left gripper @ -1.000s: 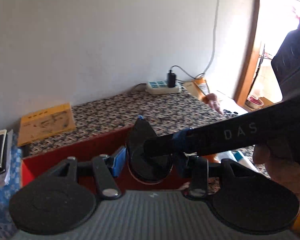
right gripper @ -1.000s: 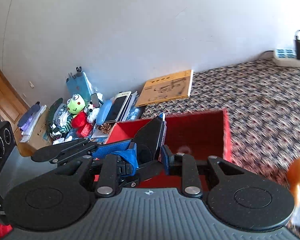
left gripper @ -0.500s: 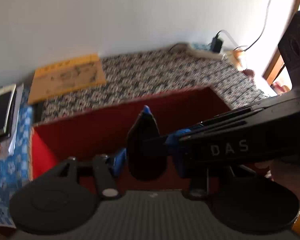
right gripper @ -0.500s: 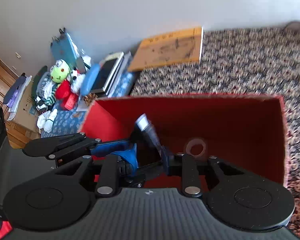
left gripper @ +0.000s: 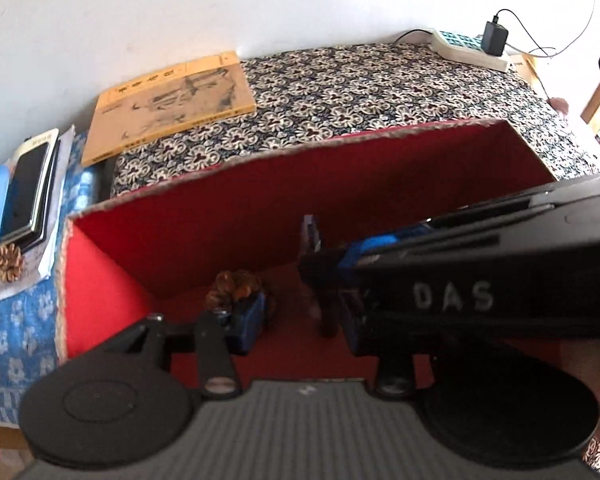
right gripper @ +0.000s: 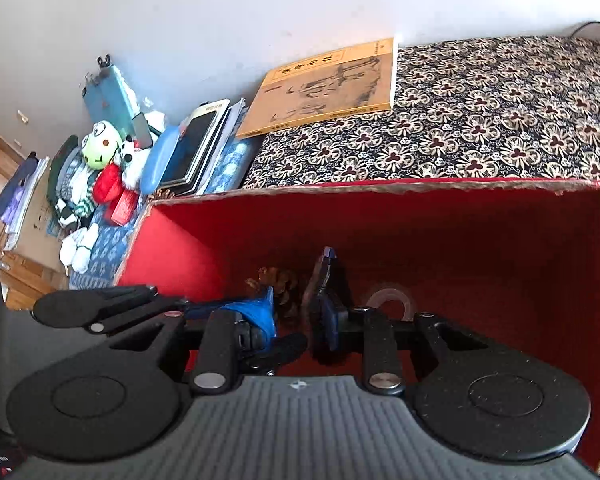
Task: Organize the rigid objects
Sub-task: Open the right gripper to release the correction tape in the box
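Yellow book [right gripper: 332, 84] (flat on patterned cloth [right gripper: 500, 128]), power strip [left gripper: 466, 49], plush frog [right gripper: 97, 147]

Left gripper [left gripper: 300, 320] black, ribbed grey housing, round black discs, silver screws, blue finger pads; right gripper [right gripper: 296, 320] alike, white "DAS" lettering on black side, bare skin of hand [left gripper: 598, 376].

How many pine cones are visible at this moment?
2. One brown pine cone lies on the floor of the red cardboard box; another brown pine cone sits outside on papers beside the stacked phones. Others may be hidden behind the tongs.
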Motion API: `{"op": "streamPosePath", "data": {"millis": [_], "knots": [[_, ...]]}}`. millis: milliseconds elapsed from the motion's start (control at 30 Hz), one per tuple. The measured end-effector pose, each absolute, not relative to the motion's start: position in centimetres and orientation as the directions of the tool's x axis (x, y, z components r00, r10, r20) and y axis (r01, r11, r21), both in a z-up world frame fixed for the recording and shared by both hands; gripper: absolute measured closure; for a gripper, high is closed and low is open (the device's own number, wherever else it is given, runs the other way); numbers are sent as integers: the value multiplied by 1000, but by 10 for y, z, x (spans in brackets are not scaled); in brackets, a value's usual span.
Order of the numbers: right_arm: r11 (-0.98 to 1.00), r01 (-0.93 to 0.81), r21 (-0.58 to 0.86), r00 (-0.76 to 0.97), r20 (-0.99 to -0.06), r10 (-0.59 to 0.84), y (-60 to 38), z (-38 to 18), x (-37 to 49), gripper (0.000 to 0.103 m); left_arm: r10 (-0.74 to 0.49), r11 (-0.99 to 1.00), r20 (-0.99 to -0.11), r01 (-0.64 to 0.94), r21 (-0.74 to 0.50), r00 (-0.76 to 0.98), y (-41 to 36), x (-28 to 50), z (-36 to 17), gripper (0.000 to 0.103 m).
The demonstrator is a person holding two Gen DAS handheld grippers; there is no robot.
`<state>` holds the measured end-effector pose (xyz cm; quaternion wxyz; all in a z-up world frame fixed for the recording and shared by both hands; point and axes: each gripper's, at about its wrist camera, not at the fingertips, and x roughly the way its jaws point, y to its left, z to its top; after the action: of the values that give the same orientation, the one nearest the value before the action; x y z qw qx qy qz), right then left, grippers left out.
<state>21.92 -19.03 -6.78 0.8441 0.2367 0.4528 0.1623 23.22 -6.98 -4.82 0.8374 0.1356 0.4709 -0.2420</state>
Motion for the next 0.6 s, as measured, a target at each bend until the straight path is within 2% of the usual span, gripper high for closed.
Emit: {"op": "streamPosePath", "data": {"millis": [600], "knots": [[864, -13, 503, 595, -691, 411, -193, -66, 215, 94, -221, 898, -839, 439, 23, 497, -63, 232, -47, 56]]}}
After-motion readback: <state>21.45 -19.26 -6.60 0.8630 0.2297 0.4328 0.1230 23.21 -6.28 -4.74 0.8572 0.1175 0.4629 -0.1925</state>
